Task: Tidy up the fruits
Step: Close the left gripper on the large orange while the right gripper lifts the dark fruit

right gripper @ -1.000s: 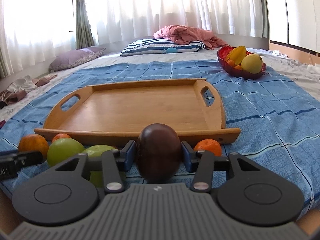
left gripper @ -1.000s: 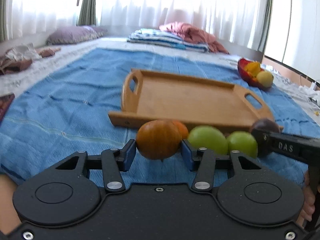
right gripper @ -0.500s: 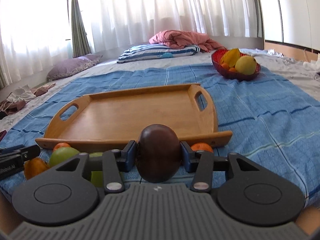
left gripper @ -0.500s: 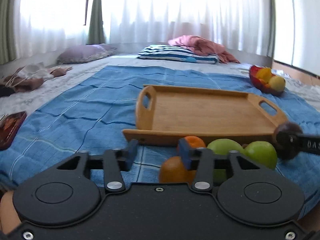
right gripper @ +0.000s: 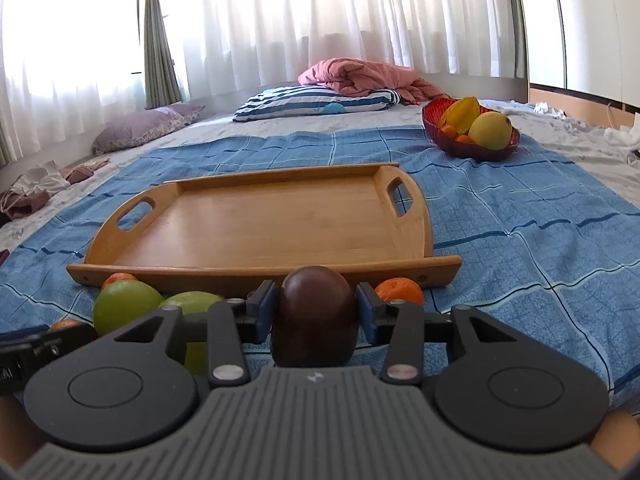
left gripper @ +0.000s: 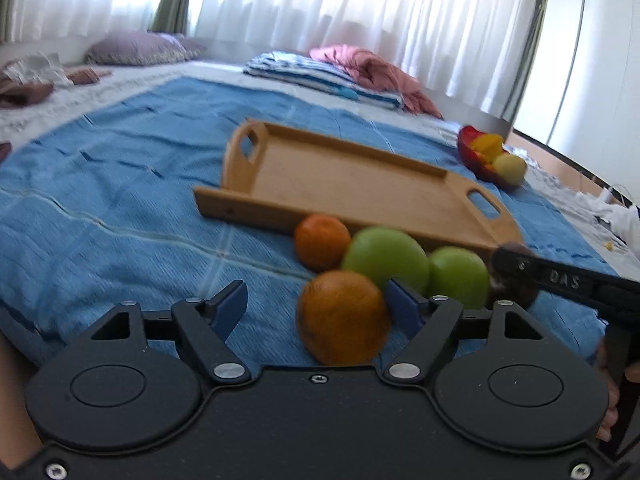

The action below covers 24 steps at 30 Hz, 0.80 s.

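Left claw (left gripper: 316, 300): jaws opening, nothing pressed. The orange (left gripper: 342, 317) it clamped a second ago now lies loose on the blue blanket (left gripper: 100, 208), low centre of the left wrist view, close against the claw's right finger and clear of the left one. The fruit has gone down off the tray, so this piece is not yet sorted and wants a fresh grasp.

Right claw (right gripper: 316, 312): clenched on a dark brown fruit (right gripper: 315, 314), lower centre of the right wrist view; the jaws are closing a little further on it, as against the earlier frames. That grasp looks sound.

Wooden tray (right gripper: 256, 220): mid-frame, holding nothing. Two green apples (left gripper: 386, 256) and a smaller orange (left gripper: 322, 242) lie bunched against its near edge; another orange (right gripper: 400, 290) sits at its right corner. Red bowl (right gripper: 470, 150) with fruit, upper right, well apart.

Judgement: no fruit has reached the tray; the task stands near its start.
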Motion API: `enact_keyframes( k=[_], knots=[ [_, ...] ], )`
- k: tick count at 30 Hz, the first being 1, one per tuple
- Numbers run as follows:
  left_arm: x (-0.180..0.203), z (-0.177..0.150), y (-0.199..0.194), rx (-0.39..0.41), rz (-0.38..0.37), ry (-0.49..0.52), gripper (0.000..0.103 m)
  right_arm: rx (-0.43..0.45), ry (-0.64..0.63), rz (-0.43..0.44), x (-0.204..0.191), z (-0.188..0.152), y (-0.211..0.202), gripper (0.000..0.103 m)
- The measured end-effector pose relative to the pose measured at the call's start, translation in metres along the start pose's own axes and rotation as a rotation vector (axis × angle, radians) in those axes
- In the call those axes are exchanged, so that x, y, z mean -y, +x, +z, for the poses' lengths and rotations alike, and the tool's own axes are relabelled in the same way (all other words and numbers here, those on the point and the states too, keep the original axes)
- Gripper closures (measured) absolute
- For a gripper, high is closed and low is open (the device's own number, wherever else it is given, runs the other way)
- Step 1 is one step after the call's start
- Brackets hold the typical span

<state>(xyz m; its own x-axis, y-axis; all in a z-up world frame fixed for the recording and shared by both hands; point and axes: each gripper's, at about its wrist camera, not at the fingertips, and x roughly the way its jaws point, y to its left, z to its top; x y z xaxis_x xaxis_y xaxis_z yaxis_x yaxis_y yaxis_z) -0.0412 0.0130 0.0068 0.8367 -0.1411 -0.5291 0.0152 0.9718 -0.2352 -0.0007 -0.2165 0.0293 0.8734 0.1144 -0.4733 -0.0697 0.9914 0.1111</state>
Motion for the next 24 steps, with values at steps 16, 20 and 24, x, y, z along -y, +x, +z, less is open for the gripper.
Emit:
enact_keyframes(
  k=[16, 20, 24],
  knots=[
    [0.024, -0.006, -0.003, -0.003, 0.048, 0.116, 0.055, -0.010, -0.011, 0.017, 0.001, 0.002, 0.014, 0.054],
    [0.022, 0.003, -0.009, 0.025, 0.060, 0.116, 0.055, -0.011, -0.013, 0.026, 0.000, 0.002, 0.017, 0.054],
    [0.021, 0.015, -0.013, 0.074, 0.088, 0.132, 0.055, -0.021, -0.003, 0.024, 0.000, 0.003, 0.018, 0.055]
  ],
)
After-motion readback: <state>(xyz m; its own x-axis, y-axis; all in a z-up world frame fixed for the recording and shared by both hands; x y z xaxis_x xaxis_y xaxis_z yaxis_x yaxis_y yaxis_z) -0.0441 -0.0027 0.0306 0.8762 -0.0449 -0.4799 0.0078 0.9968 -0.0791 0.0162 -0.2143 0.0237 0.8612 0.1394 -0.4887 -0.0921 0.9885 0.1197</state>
